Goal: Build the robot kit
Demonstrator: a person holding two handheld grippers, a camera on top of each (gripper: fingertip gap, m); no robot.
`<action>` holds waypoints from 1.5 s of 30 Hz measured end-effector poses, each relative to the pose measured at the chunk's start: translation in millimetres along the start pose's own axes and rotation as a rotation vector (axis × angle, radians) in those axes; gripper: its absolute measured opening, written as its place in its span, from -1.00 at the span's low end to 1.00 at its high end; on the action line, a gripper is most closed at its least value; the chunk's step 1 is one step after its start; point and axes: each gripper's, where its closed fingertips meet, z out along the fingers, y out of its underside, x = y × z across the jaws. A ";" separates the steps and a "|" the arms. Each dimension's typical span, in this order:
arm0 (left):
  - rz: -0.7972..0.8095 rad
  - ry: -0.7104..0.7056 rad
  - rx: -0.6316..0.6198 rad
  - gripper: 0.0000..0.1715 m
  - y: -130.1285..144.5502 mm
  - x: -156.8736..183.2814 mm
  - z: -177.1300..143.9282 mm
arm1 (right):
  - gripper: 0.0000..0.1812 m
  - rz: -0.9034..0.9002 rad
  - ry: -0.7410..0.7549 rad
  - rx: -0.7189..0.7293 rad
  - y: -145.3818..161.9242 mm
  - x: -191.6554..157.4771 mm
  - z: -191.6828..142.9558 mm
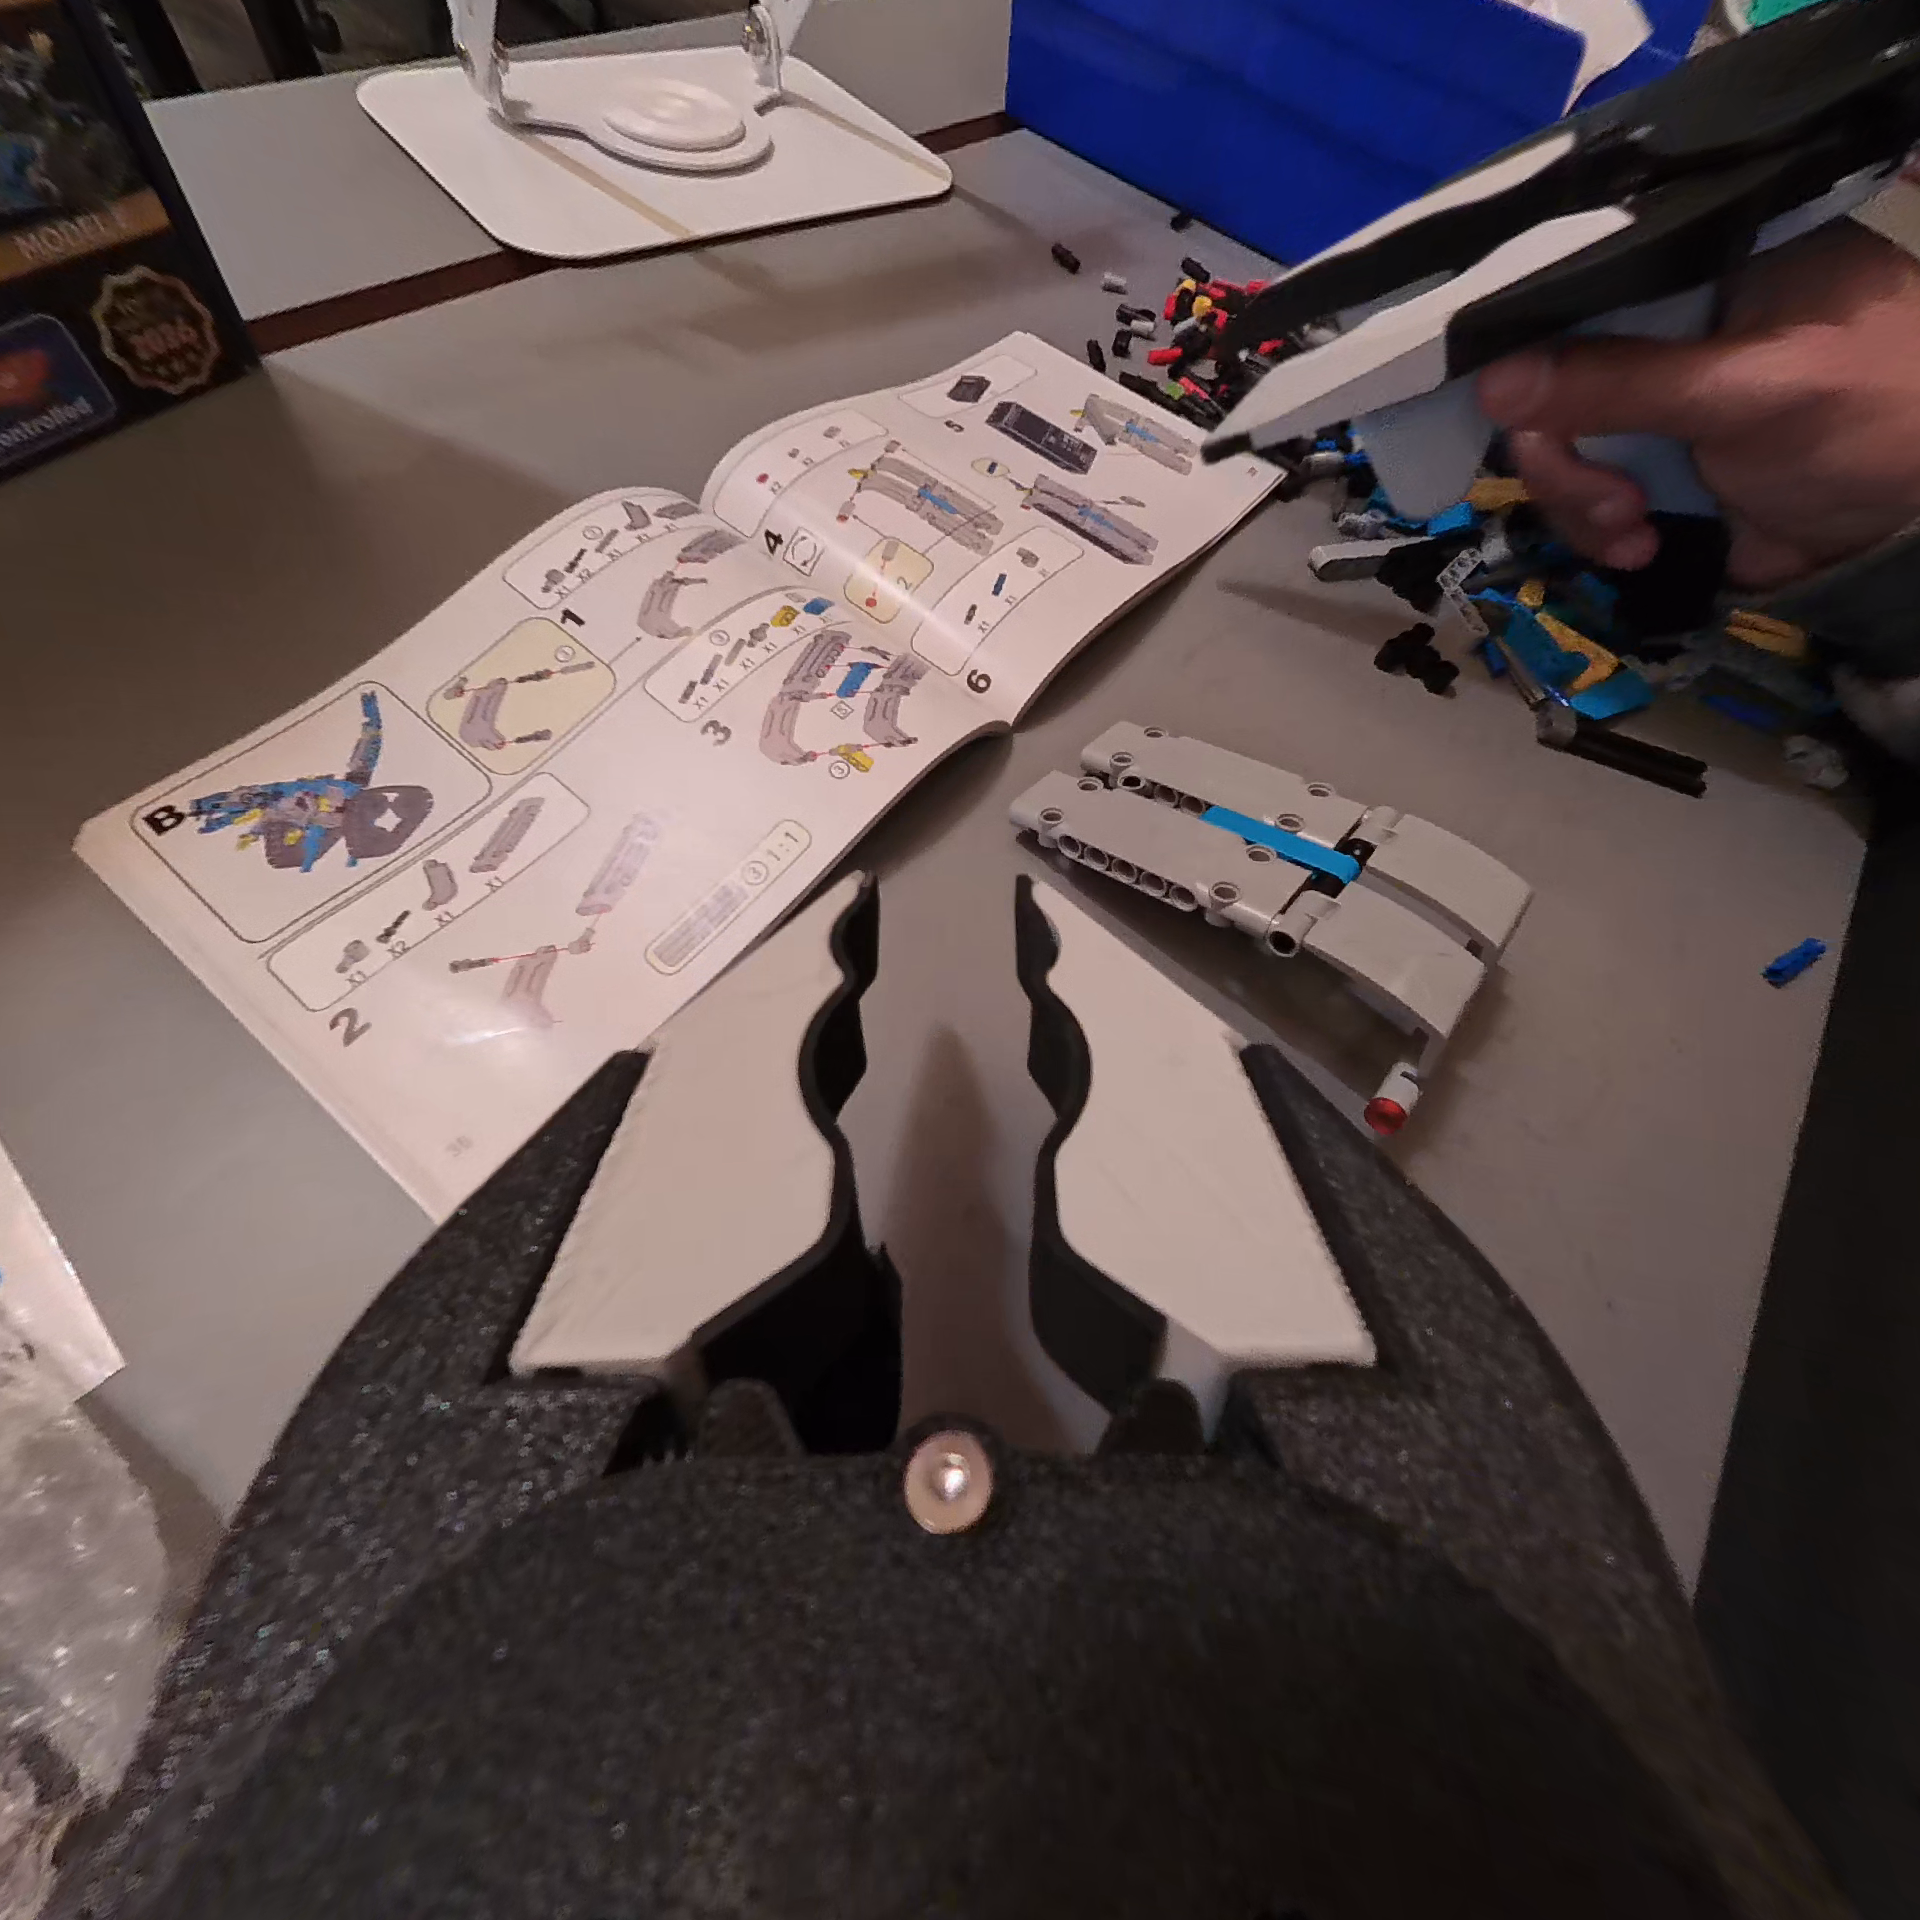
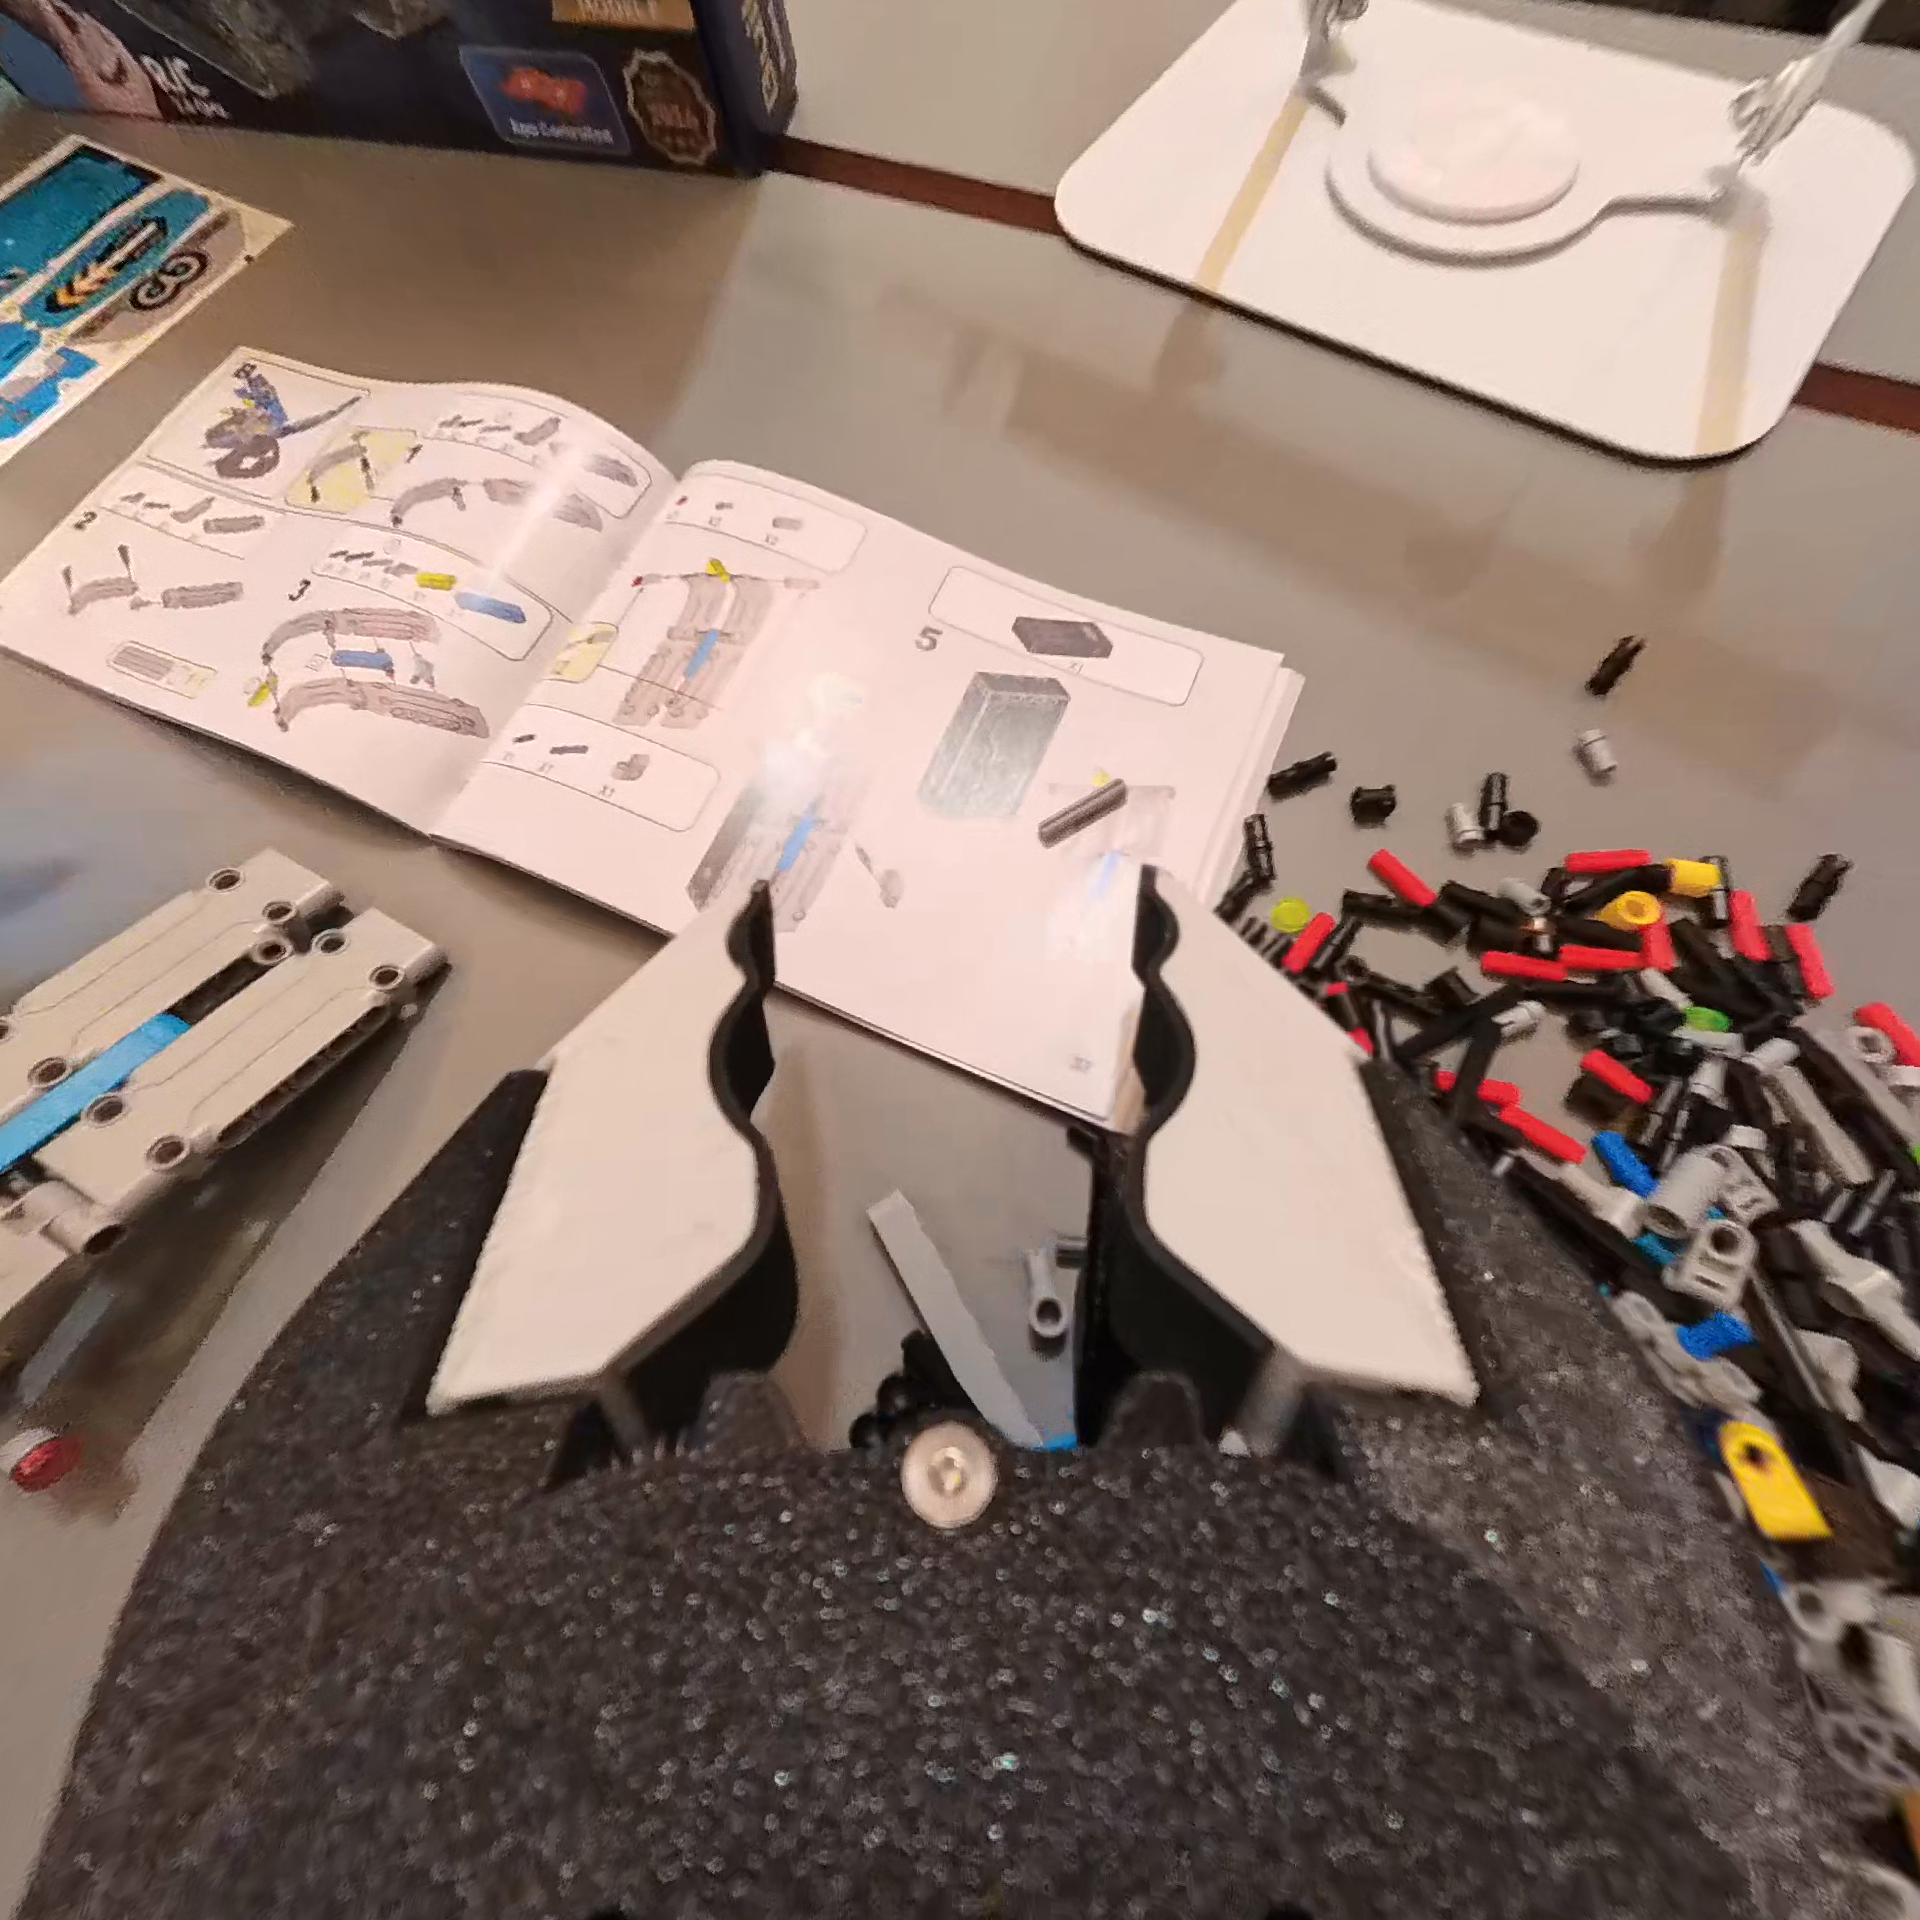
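Left claw (image 1: pixel 943 894): jaws parted by a moderate gap, nothing between them, touching nothing. It hung over bare grey counter (image 1: pixel 520 416) just off the near edge of the open instruction booklet (image 1: pixel 665 707). Beside its right finger lay the grey beam assembly (image 1: pixel 1268 862), flat, with a blue strip across it and a red-tipped axle (image 1: pixel 1392 1107) at its near end.

Right claw (image 2: pixel 951 904): jaws spread wider, empty, no contact seen. Its tips stood above the near right corner of the booklet. Between the fingers, lower down, a loose grey strip (image 2: pixel 935 1299) and a small grey connector (image 2: pixel 1044 1288) lay on the counter. To its right, the pile of small parts (image 2: pixel 1621 1039), black, red, grey, blue and yellow, spread towards the counter's right edge. The left view showed this claw held in a hand (image 1: pixel 1714 436) over that pile.

Farther back: white stand base (image 2: pixel 1475 260) and a dark printed box (image 2: pixel 520 83) along the far edge; a sticker sheet (image 2: pixel 94 270) at far left. View somewhat blurred.
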 end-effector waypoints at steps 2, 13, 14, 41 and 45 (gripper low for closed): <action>-0.005 0.009 -0.004 -0.71 0.6 0.5 0.8 | -0.24 -0.019 0.003 -0.028 5.1 -1.1 5.5; -0.070 0.060 -0.073 -0.71 12.5 0.6 7.2 | -0.43 0.016 0.002 -0.137 27.7 3.7 14.4; -0.068 0.062 -0.078 -0.71 13.4 1.3 7.2 | -0.45 0.018 0.007 -0.137 28.0 5.5 14.1; -0.259 -0.700 -0.141 0.28 76.9 -126.4 -135.8 | -0.39 -0.281 -0.001 0.137 -8.7 -71.1 -36.6; -0.233 -0.700 -0.160 0.20 81.3 -118.8 -146.4 | -0.41 -0.301 -0.005 0.164 -5.3 -87.9 -54.0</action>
